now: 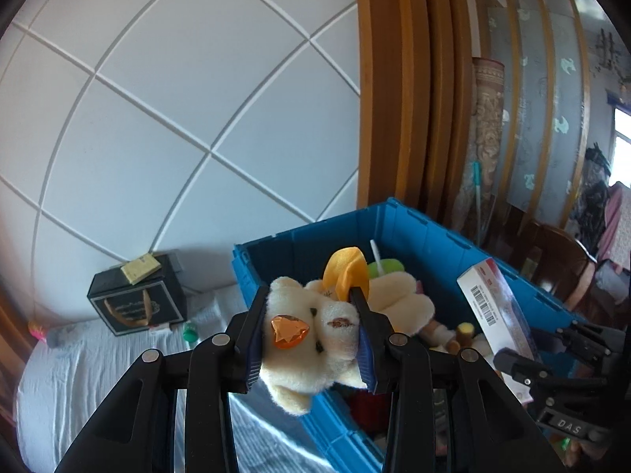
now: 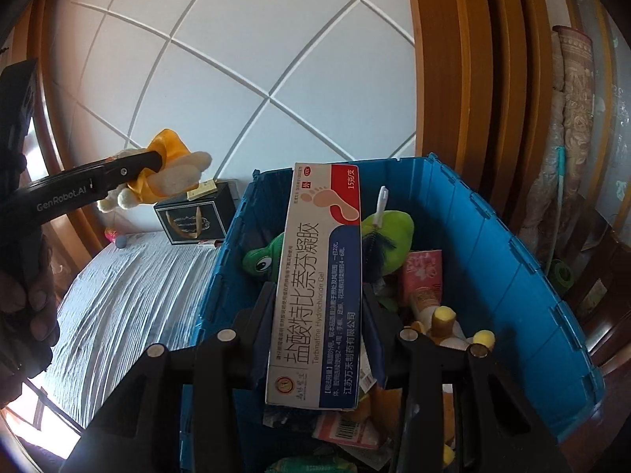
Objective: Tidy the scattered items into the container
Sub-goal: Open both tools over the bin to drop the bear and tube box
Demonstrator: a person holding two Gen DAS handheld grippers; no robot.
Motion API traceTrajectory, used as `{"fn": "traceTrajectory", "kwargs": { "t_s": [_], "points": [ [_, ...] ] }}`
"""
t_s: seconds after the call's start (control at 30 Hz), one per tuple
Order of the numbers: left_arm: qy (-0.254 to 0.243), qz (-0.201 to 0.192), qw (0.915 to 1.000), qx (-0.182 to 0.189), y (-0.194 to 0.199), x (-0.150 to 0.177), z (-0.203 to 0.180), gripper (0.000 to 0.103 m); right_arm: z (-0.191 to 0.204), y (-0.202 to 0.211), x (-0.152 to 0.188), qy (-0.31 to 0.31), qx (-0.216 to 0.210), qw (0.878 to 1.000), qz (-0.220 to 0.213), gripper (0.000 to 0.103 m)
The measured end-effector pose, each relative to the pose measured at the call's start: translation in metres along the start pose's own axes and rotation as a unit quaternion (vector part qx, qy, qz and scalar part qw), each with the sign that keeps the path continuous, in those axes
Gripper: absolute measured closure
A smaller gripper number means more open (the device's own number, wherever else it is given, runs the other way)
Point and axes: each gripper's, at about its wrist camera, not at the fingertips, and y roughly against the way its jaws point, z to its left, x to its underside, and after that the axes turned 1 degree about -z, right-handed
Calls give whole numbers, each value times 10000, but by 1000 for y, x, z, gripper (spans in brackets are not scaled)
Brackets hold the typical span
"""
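Presently held: a cream plush teddy bear with an orange faceted heart gem and yellow satin bow [image 1: 311,339], clenched between the fingers of the left gripper [image 1: 309,339], over the near rim of the blue ribbed plastic crate [image 1: 394,228]. Long white-and-red cardboard ointment box with a footprint graphic [image 2: 319,283], long axis running away from the camera, red end farthest, grasped by the right gripper [image 2: 319,311] above the crate interior. Inside: green plush frog [image 2: 386,236], pink carton [image 2: 422,276], other items partly hidden. Beside the crate: bed with white crinkled sheet [image 2: 130,291], black gift bag [image 1: 138,299].
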Motion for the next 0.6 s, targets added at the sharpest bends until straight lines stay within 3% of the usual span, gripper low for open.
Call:
{"fn": "traceTrajectory", "kwargs": {
  "t_s": [0.27, 0.6],
  "points": [
    [-268, 112, 9979, 579, -28, -22, -54, 66, -46, 3, -15, -193, 369, 9991, -8, 63],
    [-377, 192, 9959, 803, -48, -31, -79, 62, -80, -17, -35, -261, 578, 9980, 31, 63]
  ]
}}
